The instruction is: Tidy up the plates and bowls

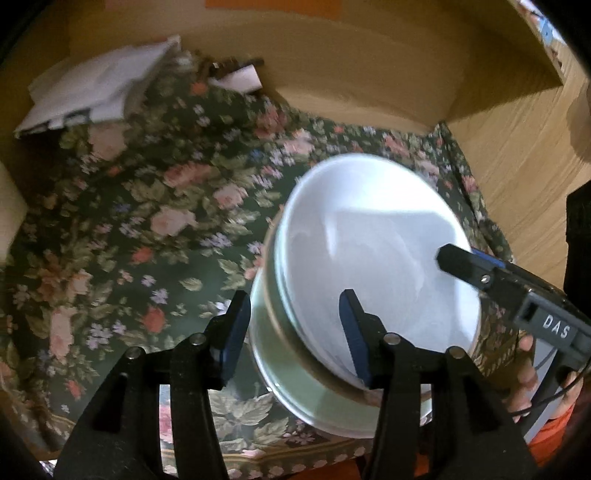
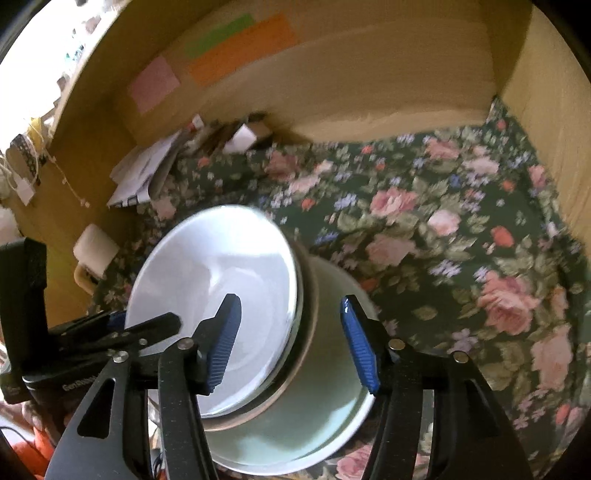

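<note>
A white bowl (image 1: 373,258) nests in a pale green bowl (image 1: 295,384) on a floral cloth (image 1: 147,221) (blurred). The left gripper (image 1: 295,332) and right gripper (image 2: 291,343) straddle their rims, jaws spread, gripping nothing.

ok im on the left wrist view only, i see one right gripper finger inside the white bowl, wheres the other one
observer: Outside the stack. The right gripper is open and straddles the wall, with its other finger beside the pale green bowl that sits under the white bowl.
operator: anything stuck on the back wall
observer: Yes, a pink paper and a green paper beside the orange paper.
</note>
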